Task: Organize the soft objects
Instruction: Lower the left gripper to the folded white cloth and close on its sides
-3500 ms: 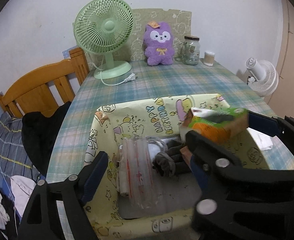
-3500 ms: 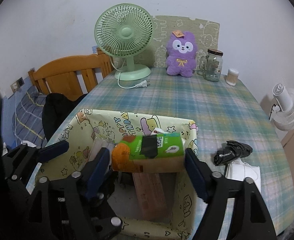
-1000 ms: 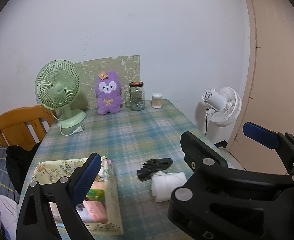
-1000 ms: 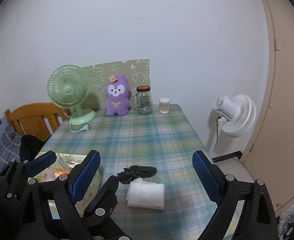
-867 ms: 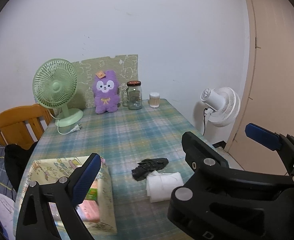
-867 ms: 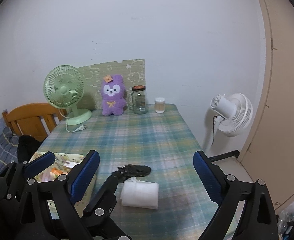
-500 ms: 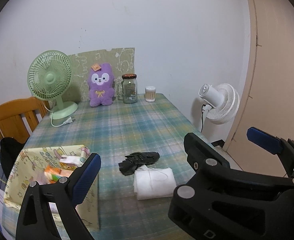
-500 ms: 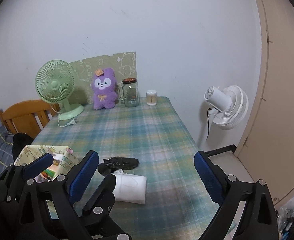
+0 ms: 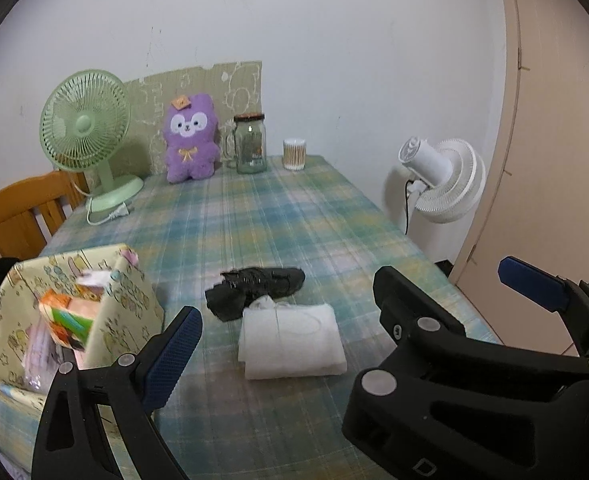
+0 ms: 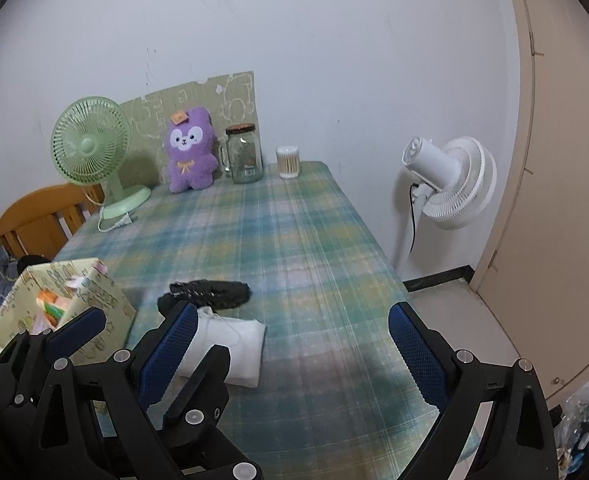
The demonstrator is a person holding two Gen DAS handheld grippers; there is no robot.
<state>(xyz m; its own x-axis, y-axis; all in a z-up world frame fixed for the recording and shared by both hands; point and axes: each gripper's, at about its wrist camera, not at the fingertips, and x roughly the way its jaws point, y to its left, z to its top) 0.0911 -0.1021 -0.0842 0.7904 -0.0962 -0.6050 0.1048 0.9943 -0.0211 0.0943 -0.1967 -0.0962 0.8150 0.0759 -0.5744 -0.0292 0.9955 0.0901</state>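
Observation:
A folded white cloth (image 9: 292,334) lies on the plaid table, with a crumpled black cloth (image 9: 254,286) touching its far edge. Both also show in the right wrist view: the white cloth (image 10: 234,350) and the black cloth (image 10: 210,292). A yellow cartoon-print fabric bin (image 9: 128,300) at the left holds an orange-green tissue pack (image 9: 64,312) and other items. My left gripper (image 9: 350,308) is open and empty, above and in front of the white cloth. My right gripper (image 10: 290,340) is open and empty, to the right of the cloths. A purple plush toy (image 9: 190,138) sits at the far edge.
A green desk fan (image 9: 88,136), a glass jar (image 9: 249,144) and a cotton-swab cup (image 9: 294,154) stand along the table's far edge. A wooden chair (image 9: 18,210) is at the left. A white floor fan (image 9: 442,180) stands right of the table, by a beige door (image 10: 566,200).
Both grippers have let go of the tissue pack into the bin, then risen, opened and swung right. The cloths now lie nearer the middle of both views.

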